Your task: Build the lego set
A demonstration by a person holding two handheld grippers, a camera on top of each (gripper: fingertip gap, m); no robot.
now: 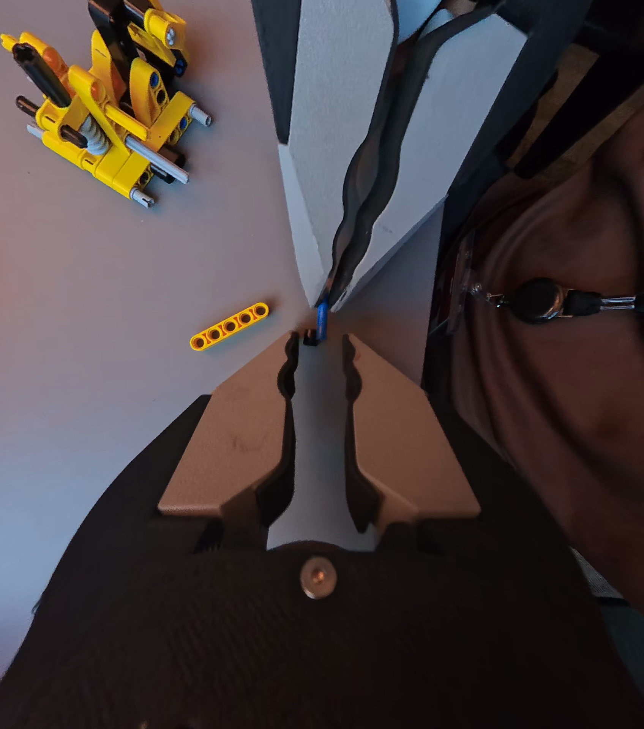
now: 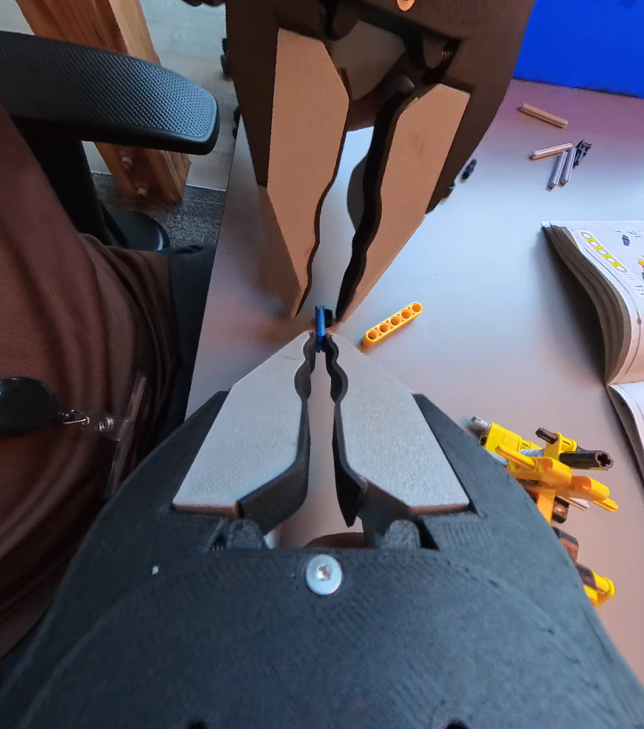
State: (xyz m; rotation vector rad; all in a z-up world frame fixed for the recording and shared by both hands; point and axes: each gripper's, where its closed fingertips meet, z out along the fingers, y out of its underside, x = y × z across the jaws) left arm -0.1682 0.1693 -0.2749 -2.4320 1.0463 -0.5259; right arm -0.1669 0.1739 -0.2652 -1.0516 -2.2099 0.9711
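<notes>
The right claw (image 2: 321,340) is pinching a small blue pin (image 2: 319,324) at its very tips, with its jaws almost closed on it. The left claw (image 1: 317,339) is meeting it tip to tip, and its jaws are standing a little apart. A tiny black piece (image 1: 309,338) is sitting at the left claw's tips, touching the blue pin, but I cannot tell if the left claw is gripping it.

The blue pin is so small that it could slip and pop out, because only the tips are holding it. If the two claws are not lining up straight, the pin could tilt and not go into the black piece. It could fall on the table (image 1: 115,394) and roll off the near edge.

The yellow beam (image 2: 393,324) with holes is lying flat on the table just beside the claw tips. The yellow model (image 1: 107,110) is standing well apart. The open instruction book (image 2: 604,300) is lying farther off.
</notes>
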